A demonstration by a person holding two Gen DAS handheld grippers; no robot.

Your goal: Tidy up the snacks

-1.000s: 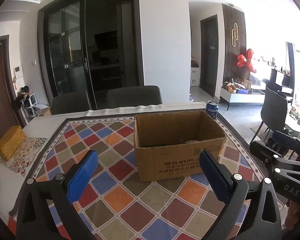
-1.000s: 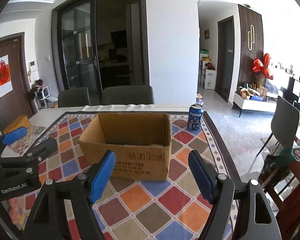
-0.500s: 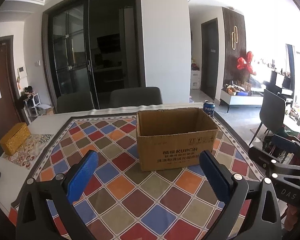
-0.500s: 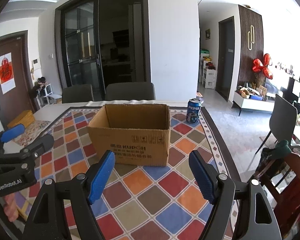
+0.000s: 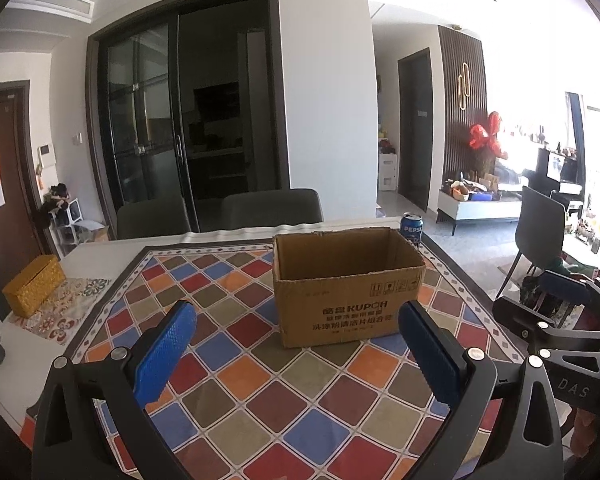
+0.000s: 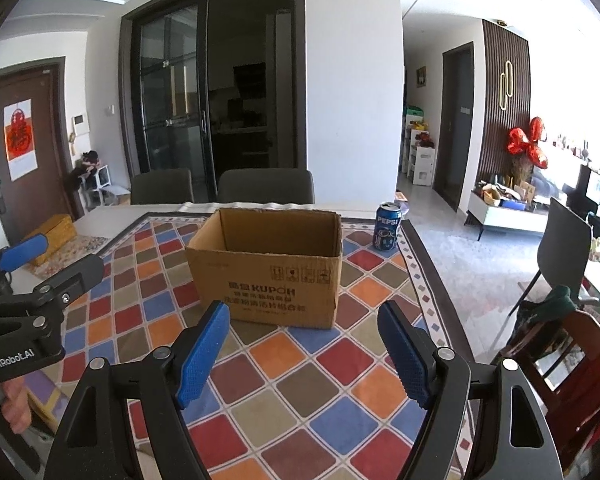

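both claws [image 5: 296, 354] [image 6: 304, 350] gape before the cardboard box [image 6: 266, 270].

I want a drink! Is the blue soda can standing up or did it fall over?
Standing up. The Pepsi can sits upright on the patterned tablecloth, just beyond the cardboard box, top rim facing up.

Two grey chairs [image 6: 224, 186] face black glass sliding doors [image 6: 208, 92]; bright daylight fills the right-hand living area.
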